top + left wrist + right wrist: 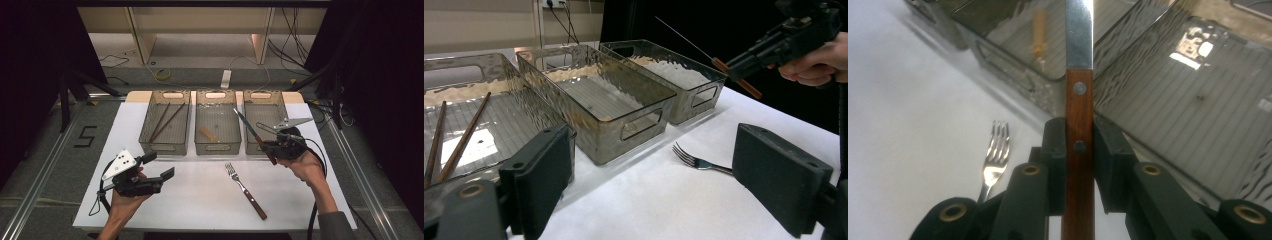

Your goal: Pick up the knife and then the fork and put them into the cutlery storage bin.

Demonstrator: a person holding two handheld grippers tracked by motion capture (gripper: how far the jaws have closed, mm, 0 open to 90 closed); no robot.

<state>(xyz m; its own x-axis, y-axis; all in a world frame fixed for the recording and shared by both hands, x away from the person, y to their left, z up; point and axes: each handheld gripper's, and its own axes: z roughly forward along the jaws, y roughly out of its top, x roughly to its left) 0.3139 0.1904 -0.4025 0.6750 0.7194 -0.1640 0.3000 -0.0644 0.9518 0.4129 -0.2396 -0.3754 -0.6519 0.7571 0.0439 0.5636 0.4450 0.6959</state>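
Under both tongs lies the white counter (200, 200), the largest surface in the high view. Beyond the tongs, toward its far edge, three clear bins stand in a row, touching side by side. Left bin (165, 127), ahead of the left tongs (159, 167), holds two brown chopsticks (165, 121). Middle bin (217, 127) holds one short tan piece (208, 134); what it is cannot be told. Right bin (265, 125) sits directly under the blade end of the held knife.

Left tongs: held low over the counter's near left part, jaws wide apart, nothing between them. In the left gripper view the bins lie just ahead.

Right tongs (266, 146): raised at the near rim of the right bin, jaws clamped on the wooden handle of a knife (255, 136). In the right gripper view the pads press both sides of the riveted handle (1079, 150); the steel blade points up and away over the bin.

Fork (245, 190): flat on the counter, between the two tongs, below and left of the right tongs, untouched, tines toward the bins.
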